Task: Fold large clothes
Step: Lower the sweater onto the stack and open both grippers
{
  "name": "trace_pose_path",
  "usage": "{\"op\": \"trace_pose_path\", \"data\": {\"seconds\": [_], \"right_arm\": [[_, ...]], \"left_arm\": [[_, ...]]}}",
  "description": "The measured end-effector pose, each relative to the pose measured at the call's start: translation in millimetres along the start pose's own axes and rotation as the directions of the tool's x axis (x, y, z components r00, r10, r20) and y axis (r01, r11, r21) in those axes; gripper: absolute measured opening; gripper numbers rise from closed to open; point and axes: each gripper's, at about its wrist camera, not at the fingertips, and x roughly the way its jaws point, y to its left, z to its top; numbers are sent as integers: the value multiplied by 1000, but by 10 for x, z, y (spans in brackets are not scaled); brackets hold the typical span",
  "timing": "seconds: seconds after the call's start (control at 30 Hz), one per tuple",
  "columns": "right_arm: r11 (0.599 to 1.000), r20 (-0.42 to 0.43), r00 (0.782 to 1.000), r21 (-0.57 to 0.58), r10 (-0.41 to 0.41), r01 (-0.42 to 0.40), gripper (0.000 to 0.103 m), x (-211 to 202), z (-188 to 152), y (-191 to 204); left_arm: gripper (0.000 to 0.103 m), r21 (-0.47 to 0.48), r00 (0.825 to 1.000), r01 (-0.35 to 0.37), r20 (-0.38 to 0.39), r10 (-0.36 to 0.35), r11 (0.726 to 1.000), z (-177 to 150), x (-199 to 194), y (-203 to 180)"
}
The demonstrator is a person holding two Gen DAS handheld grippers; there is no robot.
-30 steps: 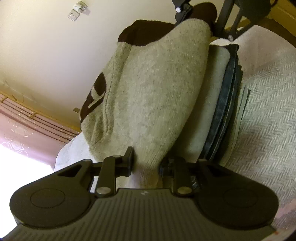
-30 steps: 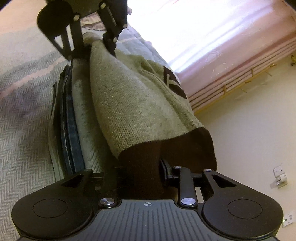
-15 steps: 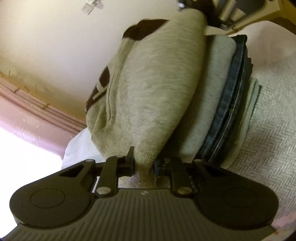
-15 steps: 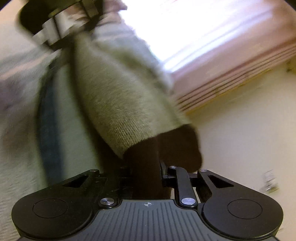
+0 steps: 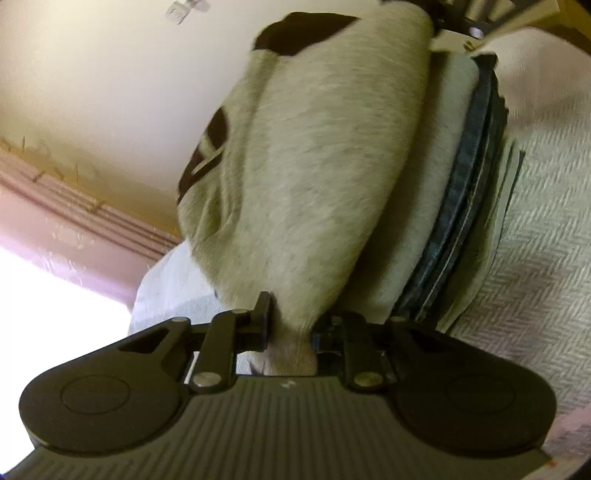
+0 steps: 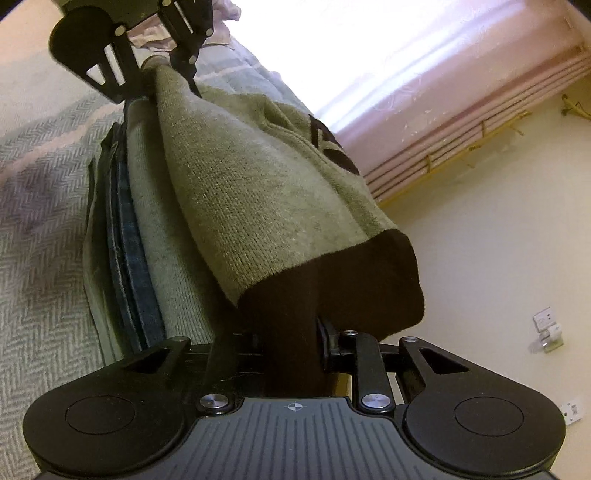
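A beige knit sweater [image 5: 325,166] with a dark brown hem and a brown emblem is stretched between my two grippers. My left gripper [image 5: 290,328] is shut on its beige edge. My right gripper [image 6: 291,332] is shut on the dark brown hem [image 6: 332,280]. The sweater [image 6: 258,192] hangs right against a stack of folded clothes [image 6: 125,229]: a grey knit piece, blue jeans and a pale layer. Across the cloth, each view shows the other gripper: the left gripper [image 6: 162,74] and part of the right gripper [image 5: 461,18].
The stack [image 5: 469,206] lies on a herringbone bedspread [image 5: 546,221] in grey and pale pink. Behind are a cream wall with a socket [image 6: 546,325], a pink curtain [image 6: 443,92] and a bright window.
Both grippers have shifted a little with the sweater still held between them, bringing it closer against the folded stack. Neither grip has let go.
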Motion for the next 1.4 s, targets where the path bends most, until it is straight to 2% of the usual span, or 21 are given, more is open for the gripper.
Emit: {"op": "trace_pose_path", "data": {"seconds": [0.17, 0.27, 0.33, 0.43, 0.5, 0.57, 0.63, 0.7, 0.73, 0.83, 0.93, 1.0, 1.03, 1.07, 1.13, 1.23, 1.27, 1.3, 1.33, 1.37, 1.4], "right_arm": [[998, -66, 997, 49, 27, -24, 31, -190, -69, -119], [985, -91, 994, 167, 67, -52, 31, -389, -98, -257], [962, -72, 993, 265, 95, -72, 31, -539, -67, -412], [913, -3, 992, 390, 129, -118, 31, -632, 60, -685], [875, 48, 985, 453, 166, -169, 31, -548, 206, -886], [822, 108, 972, 519, 209, -234, 31, -384, 324, -1060], [757, 148, 954, 582, 262, -298, 31, -125, 403, -1171], [695, 147, 929, 625, 340, -354, 31, 229, 420, -1144], [673, 124, 915, 641, 383, -369, 31, 428, 389, -1060], [652, 128, 908, 657, 399, -379, 30, 633, 290, -963], [648, 134, 902, 653, 411, -392, 30, 555, 333, -1044], [600, 154, 885, 683, 440, -417, 30, 482, 353, -1231], [579, 176, 888, 701, 424, -416, 30, 434, 331, -1344], [562, 197, 902, 725, 385, -398, 30, 408, 314, -1490], [530, 216, 919, 764, 329, -369, 31, 448, 254, -1745], [508, 179, 933, 798, 312, -323, 31, 729, 148, -1936], [488, 154, 933, 817, 326, -305, 31, 859, 85, -1934], [458, 128, 926, 839, 356, -292, 31, 1015, 16, -1904], [406, 125, 918, 869, 376, -284, 30, 1142, -91, -1862], [343, 131, 920, 901, 368, -266, 30, 1219, -204, -1831], [297, 133, 923, 922, 361, -249, 30, 1267, -286, -1809]], "left_arm": [[22, -71, 997, 12, -69, -17, 997, -189, -243, 125], [22, -208, 993, 27, -108, -50, 978, -290, -436, 292], [22, -285, 993, 28, -104, -60, 958, -261, -508, 422], [22, -368, 996, 34, -69, -64, 929, -31, -550, 656], [22, -415, 997, 59, -26, -77, 908, 149, -519, 793], [22, -475, 993, 110, 21, -114, 873, 295, -480, 895], [22, -534, 983, 177, 55, -175, 827, 442, -349, 919], [22, -548, 970, 227, 54, -238, 805, 481, -127, 837], [22, -544, 965, 235, 34, -260, 805, 478, 21, 737], [22, -538, 963, 239, 24, -269, 808, 421, 295, 589], [22, -558, 956, 254, 19, -294, 790, 464, 265, 714], [22, -569, 956, 251, 20, -293, 783, 474, 174, 873], [22, -572, 958, 250, 29, -286, 781, 485, 145, 969], [22, -584, 959, 248, 36, -281, 773, 491, 150, 1068], [22, -623, 960, 245, 50, -274, 743, 517, 216, 1298], [22, -667, 958, 261, 88, -274, 698, 600, 412, 1535], [22, -675, 955, 270, 97, -281, 686, 603, 486, 1577], [22, -680, 951, 277, 95, -294, 679, 626, 582, 1572], [22, -682, 948, 276, 80, -307, 677, 649, 717, 1547], [21, -684, 943, 277, 60, -327, 675, 656, 850, 1497], [21, -683, 940, 279, 48, -339, 675, 656, 936, 1454]]}}
